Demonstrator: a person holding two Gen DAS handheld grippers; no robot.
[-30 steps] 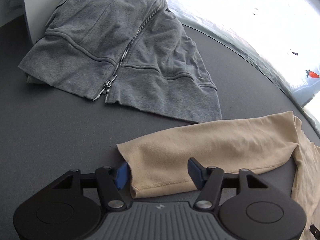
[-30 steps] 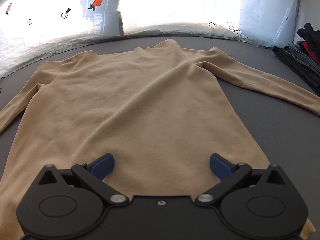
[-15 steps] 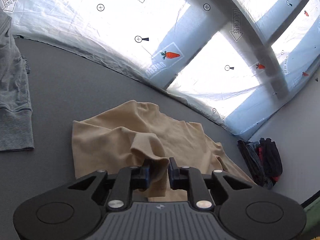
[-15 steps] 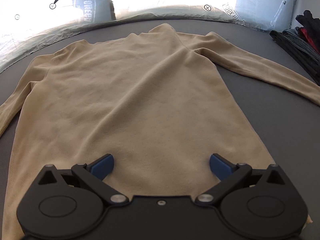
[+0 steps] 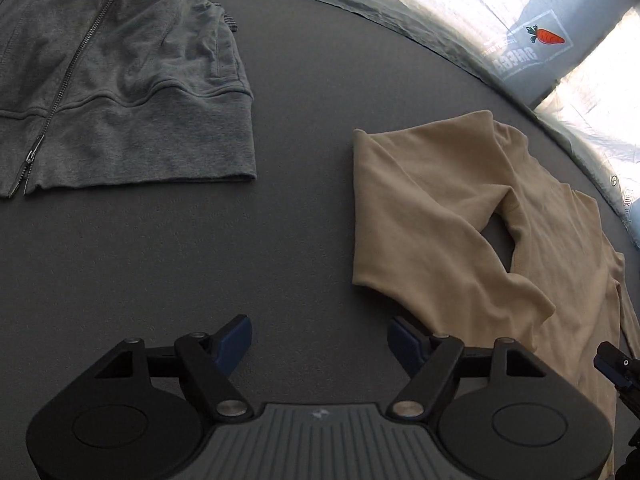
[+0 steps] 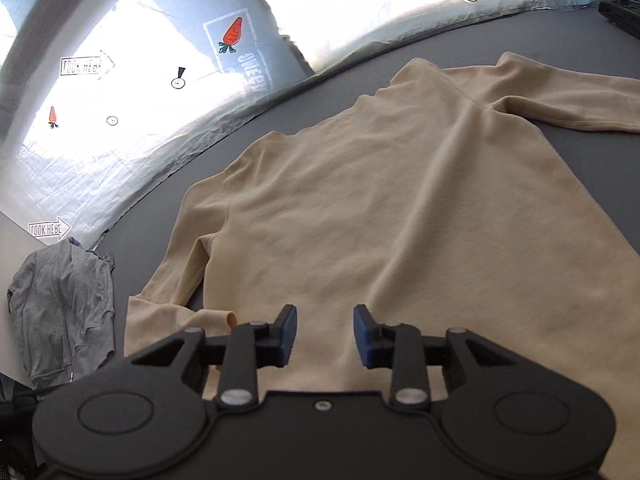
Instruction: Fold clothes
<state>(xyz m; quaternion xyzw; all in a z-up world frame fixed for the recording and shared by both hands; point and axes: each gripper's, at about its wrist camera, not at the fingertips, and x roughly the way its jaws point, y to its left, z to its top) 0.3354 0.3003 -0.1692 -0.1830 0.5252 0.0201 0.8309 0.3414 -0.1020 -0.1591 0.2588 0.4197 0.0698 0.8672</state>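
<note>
Against the frames of a moment ago: the left gripper (image 5: 320, 334) had the beige sleeve pinched between its pads; that sleeve is now released, the jaws are opening with only bare mat between them, and the sleeve (image 5: 420, 216) lies doubled back across the body of the beige shirt (image 6: 400, 220); the right gripper (image 6: 325, 334), earlier spread wide above the hem, now has its jaws closing, the blue pads standing apart over the cloth with no visible pinch on it.

Left to right in the left wrist view: a grey zip jacket (image 5: 120, 80), marled knit, ribbed hem, metal zipper running diagonally, lies rumpled; the dark mat (image 5: 240, 240) between is a fine-grained, flat surface; the shirt rests just right of the left gripper, soft matte knit, its folded sleeve forming a loop with a gap of mat showing through.

In the right wrist view the shirt lies spread flat, the far sleeve (image 6: 560, 108) stretched out to the right; crinkled translucent sheeting (image 6: 120, 140) with a carrot print borders the mat.
</note>
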